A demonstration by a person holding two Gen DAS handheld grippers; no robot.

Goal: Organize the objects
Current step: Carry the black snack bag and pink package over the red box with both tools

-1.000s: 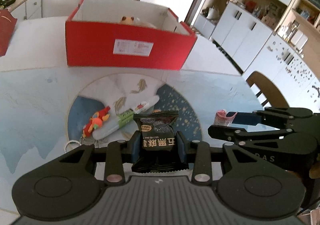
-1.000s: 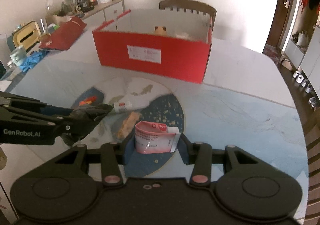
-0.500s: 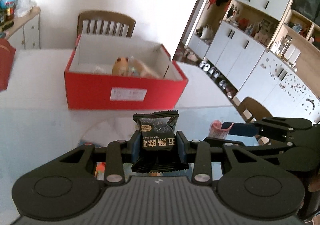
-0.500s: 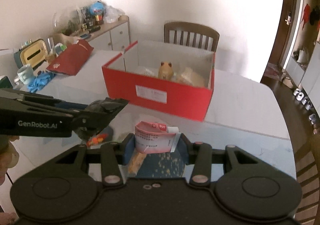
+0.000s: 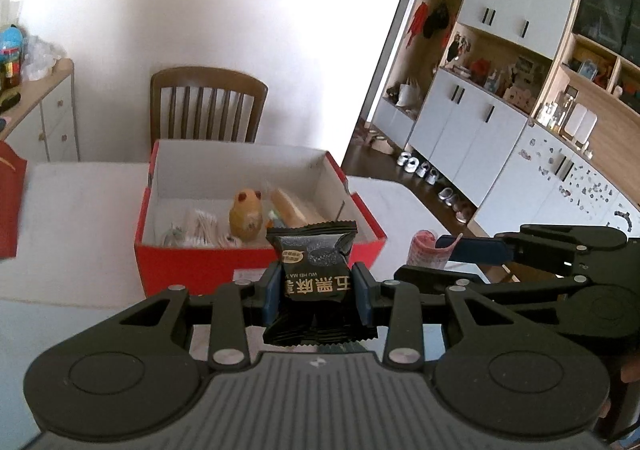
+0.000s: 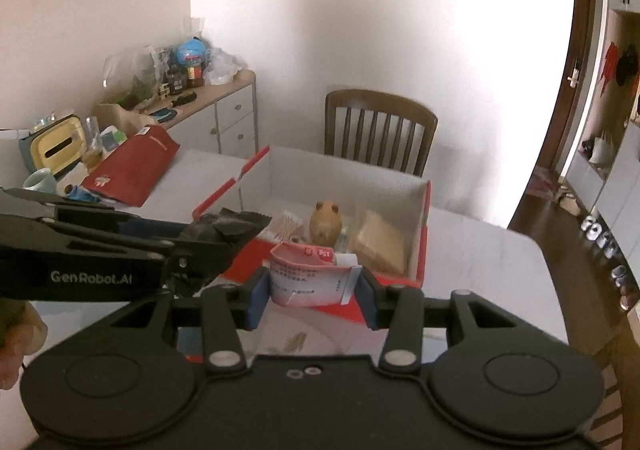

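Both cams sat right behind their own gripper fingers, angled down across the table (image 5: 80, 210) toward the far wall. The left wrist view caught the cabinets on its right side; the right wrist view got the cluttered sideboard (image 6: 224, 90). Both shared the red box (image 5: 256, 250) (image 6: 420, 250), the wooden chair (image 5: 208, 106) (image 6: 380, 130), and each other's gripper.

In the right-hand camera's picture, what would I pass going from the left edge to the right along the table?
Pale mug → red paper bag → left tongs with a black snack packet → brown round toy in the red box.
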